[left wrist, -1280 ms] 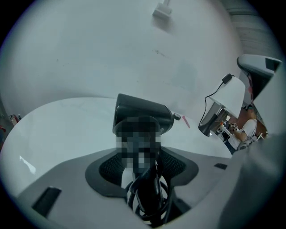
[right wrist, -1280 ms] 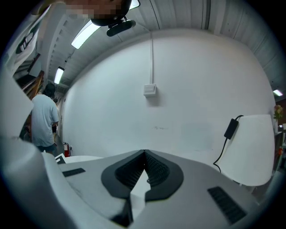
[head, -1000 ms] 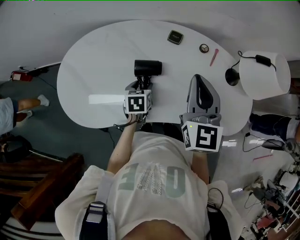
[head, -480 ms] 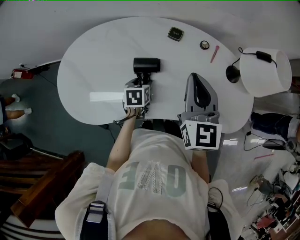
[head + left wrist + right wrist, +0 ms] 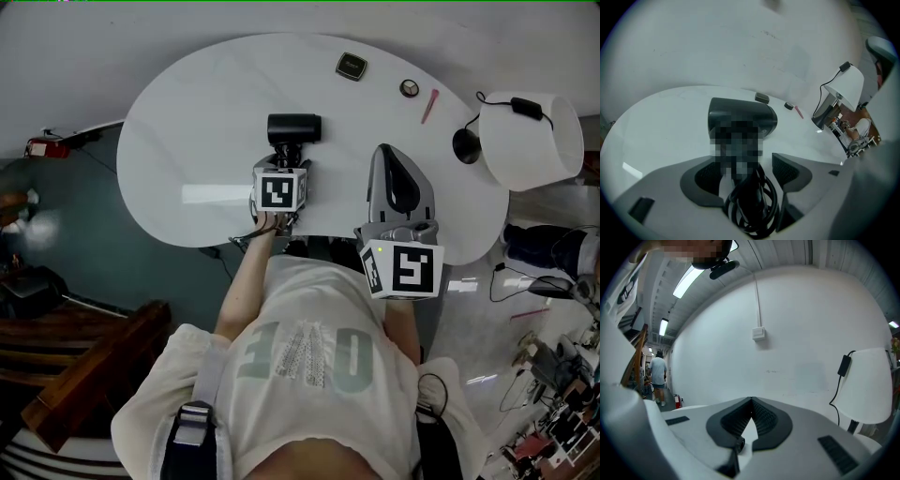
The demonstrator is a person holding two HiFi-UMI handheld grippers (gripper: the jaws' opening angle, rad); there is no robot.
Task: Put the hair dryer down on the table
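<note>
Hair dryer [image 5: 293, 128], black, lies on the white oval table [image 5: 187, 122], mid-table and a little toward the far side. Barrel runs left-right; handle points near, into the left gripper [image 5: 286, 159].

Left gripper view: jaws stand well apart, one either side of the dryer's handle. Sliver of light surface shows between the handle and the right-hand pad [image 5: 787, 171]. Contact at the other pad cannot be told, as a mosaic patch covers the handle. Coiled black cord [image 5: 752, 206] sits between the fingers, nearer the camera.

Right gripper [image 5: 386, 155] hangs over the near right part of the table, well apart from the dryer. Its jaws are closed tip to tip, nothing between them.

White lamp [image 5: 530, 141] stands at the table's right end. Pink pen [image 5: 428, 106] lies far right.
</note>
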